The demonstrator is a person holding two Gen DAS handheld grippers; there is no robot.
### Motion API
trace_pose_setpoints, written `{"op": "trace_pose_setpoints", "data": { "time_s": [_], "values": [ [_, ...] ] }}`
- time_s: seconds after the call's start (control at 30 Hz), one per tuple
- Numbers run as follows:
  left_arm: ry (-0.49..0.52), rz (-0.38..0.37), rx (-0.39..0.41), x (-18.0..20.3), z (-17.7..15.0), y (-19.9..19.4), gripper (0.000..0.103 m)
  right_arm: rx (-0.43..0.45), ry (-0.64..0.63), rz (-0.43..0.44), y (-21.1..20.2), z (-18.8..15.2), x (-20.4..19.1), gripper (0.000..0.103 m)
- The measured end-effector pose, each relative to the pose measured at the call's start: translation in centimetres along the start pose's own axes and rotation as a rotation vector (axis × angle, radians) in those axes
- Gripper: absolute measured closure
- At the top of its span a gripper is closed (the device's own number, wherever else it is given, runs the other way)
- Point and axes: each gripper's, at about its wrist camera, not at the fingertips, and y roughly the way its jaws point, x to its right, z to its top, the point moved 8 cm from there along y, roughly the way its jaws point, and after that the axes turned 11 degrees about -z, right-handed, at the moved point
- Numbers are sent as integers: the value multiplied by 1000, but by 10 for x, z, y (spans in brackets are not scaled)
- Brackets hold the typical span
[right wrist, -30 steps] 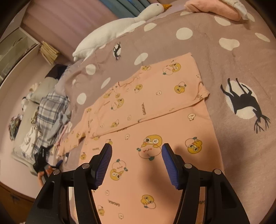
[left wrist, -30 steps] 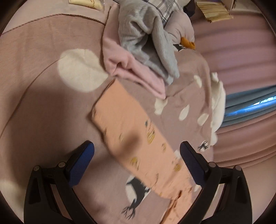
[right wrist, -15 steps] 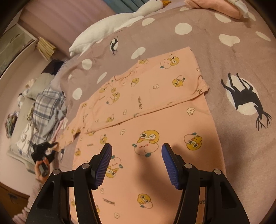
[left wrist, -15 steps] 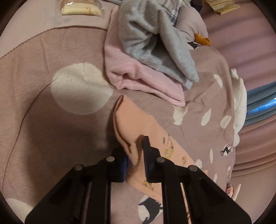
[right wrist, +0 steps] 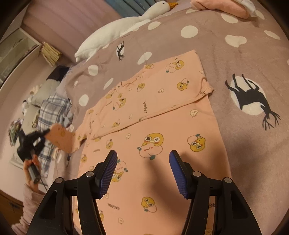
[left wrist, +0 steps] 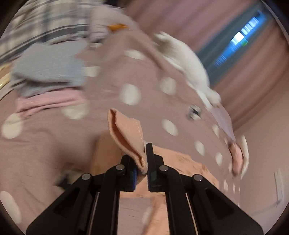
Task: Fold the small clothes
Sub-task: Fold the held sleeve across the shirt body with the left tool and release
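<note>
A peach long-sleeved shirt point(right wrist: 150, 115) with yellow cartoon prints lies flat on the dotted mauve blanket point(right wrist: 234, 59). One sleeve is folded across its body. My left gripper point(left wrist: 142, 162) is shut on the cuff of the other sleeve point(left wrist: 126, 137) and holds it up off the blanket. It also shows in the right wrist view point(right wrist: 45, 132) at the far left, with the sleeve point(right wrist: 62, 138) lifted. My right gripper point(right wrist: 142, 166) is open and empty, hovering over the lower body of the shirt.
A pile of grey, pink and plaid clothes point(left wrist: 47, 77) lies beyond the lifted sleeve. A white goose plush point(right wrist: 119, 30) lies along the blanket's far edge. Folded pink cloth point(right wrist: 222, 7) sits at the top right. A deer print point(right wrist: 251, 97) marks the blanket to the right.
My left gripper closed on the sleeve cuff, then lifted it off the blanket and swung it. The right gripper stayed open over the shirt, shifting only slightly.
</note>
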Motion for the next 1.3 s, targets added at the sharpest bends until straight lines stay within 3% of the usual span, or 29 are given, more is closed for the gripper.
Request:
{"op": "trace_pose_setpoints", "data": {
  "time_s": [0.17, 0.27, 0.37, 0.5, 0.6, 0.67, 0.7, 0.73, 0.93, 1.1, 1.3],
  "values": [
    [144, -113, -117, 102, -42, 53, 98, 7, 18, 6, -6, -5, 9, 43],
    [214, -131, -181, 144, -73, 85, 98, 14, 32, 13, -10, -8, 15, 43],
    [265, -154, -260, 176, -111, 117, 98, 21, 51, 14, -13, -8, 23, 43],
    [346, -122, -372, 200, -158, 159, 95, 32, 78, 12, -16, -4, 33, 43],
    [366, -81, -470, 193, -189, 184, 82, 35, 85, 8, -14, 2, 36, 43],
    [345, -87, -529, 189, -203, 193, 64, 34, 89, 20, -12, 5, 35, 43],
    [332, -82, -558, 184, -208, 196, 42, 32, 92, 28, -11, 7, 34, 43],
    [331, -76, -564, 183, -210, 196, 31, 29, 96, 38, -10, 9, 33, 43],
    [339, -92, -488, 170, -186, 163, 28, 16, 110, 87, 5, 31, 20, 43],
    [316, -49, -404, 131, -163, 125, 26, -11, 98, 110, 30, 48, 1, 43],
    [273, 21, -334, 78, -159, 78, 26, -39, 71, 58, 61, 62, -11, 43]
  ]
}}
